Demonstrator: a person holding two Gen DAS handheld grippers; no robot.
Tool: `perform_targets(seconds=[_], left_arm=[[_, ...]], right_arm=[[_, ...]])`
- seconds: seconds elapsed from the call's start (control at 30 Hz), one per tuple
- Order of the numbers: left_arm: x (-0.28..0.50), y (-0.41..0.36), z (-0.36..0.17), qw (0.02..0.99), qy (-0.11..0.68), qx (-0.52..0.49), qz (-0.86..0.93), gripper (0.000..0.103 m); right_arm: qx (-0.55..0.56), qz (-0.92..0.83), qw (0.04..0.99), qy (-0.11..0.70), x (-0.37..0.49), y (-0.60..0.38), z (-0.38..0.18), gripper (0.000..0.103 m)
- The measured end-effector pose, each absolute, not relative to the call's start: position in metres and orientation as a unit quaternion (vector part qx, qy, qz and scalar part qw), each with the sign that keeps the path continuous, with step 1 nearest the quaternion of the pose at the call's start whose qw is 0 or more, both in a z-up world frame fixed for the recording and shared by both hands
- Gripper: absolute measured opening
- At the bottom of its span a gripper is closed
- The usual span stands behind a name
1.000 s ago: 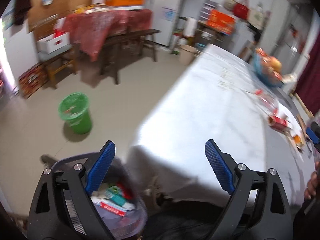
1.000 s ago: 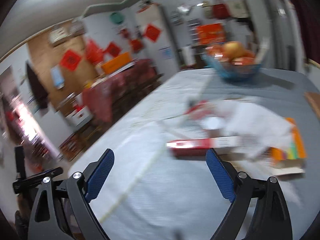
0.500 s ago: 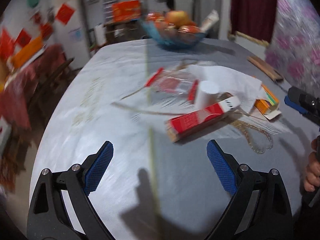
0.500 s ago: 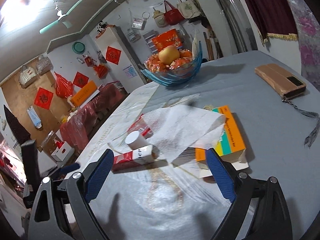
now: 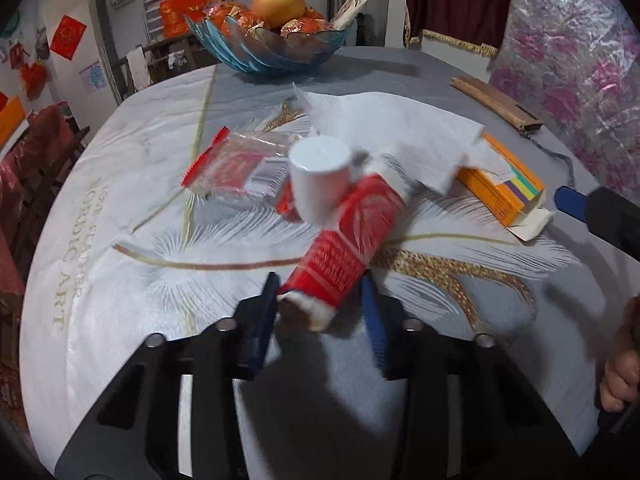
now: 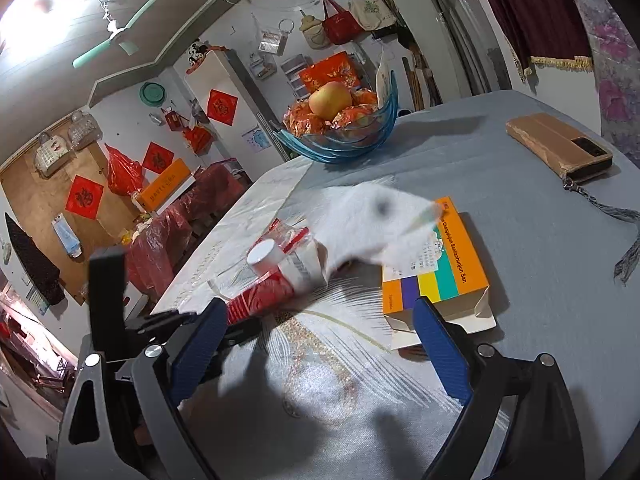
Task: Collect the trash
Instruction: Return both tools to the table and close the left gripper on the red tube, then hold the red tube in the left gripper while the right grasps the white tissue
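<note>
The left gripper (image 5: pixel 320 300) is closing its jaws on the near end of the red carton (image 5: pixel 352 236), which lies mid-tabletop. A white cup (image 5: pixel 320 184) leans against the carton's far end, with a clear red-edged wrapper (image 5: pixel 236 164) beside it and a white tissue (image 5: pixel 400 128) draped behind. The right gripper (image 6: pixel 320 344) hovers wide open, empty, its right finger just before the orange box (image 6: pixel 440 268). A fruit bowl (image 5: pixel 272 56) sits at the tabletop's far edge.

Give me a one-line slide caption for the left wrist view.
Left gripper closing on the near end of a red carton amid trash on a feather-print tablecloth.
</note>
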State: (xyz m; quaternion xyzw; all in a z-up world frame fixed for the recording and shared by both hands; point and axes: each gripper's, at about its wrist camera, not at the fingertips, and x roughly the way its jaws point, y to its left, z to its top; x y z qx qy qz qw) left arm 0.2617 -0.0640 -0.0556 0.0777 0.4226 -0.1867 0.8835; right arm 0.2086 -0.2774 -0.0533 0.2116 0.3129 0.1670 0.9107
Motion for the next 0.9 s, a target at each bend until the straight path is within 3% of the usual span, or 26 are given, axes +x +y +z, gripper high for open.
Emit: perform_targets(seconds=[0.13,0.2,0.23,0.3,0.37,0.83,0.9], left_arm=[[0.244,-0.044,-0.050,0.884,0.419,0.038,-0.202,0.029],[0.242,-0.041,-0.049,0.883,0.419,0.022,-0.209,0.034],[0.242,-0.040,-0.047,0.884,0.418,0.018,-0.207,0.038],[0.244,-0.040,-0.046,0.887,0.415,0.014,-0.200,0.057],[0.247,-0.044,-0.046,0.891,0.412,0.019,-0.190,0.061],[0.266,-0.059,-0.054,0.882,0.428,0.019,-0.197,0.061],[0.265,-0.061,-0.054,0.881,0.429,0.020,-0.201,0.066]], right_arm=[[0.206,0.164,0.913,0.312,0.207,-0.275,-0.052,0.092],[0.202,0.164,0.913,0.314,0.207,-0.273,-0.052,0.092],[0.198,0.164,0.914,0.314,0.207,-0.271,-0.052,0.092],[0.194,0.163,0.915,0.313,0.206,-0.269,-0.050,0.092],[0.195,0.163,0.916,0.312,0.206,-0.270,-0.050,0.092],[0.208,0.157,0.910,0.324,0.212,-0.277,-0.054,0.092],[0.207,0.154,0.910,0.325,0.212,-0.277,-0.054,0.092]])
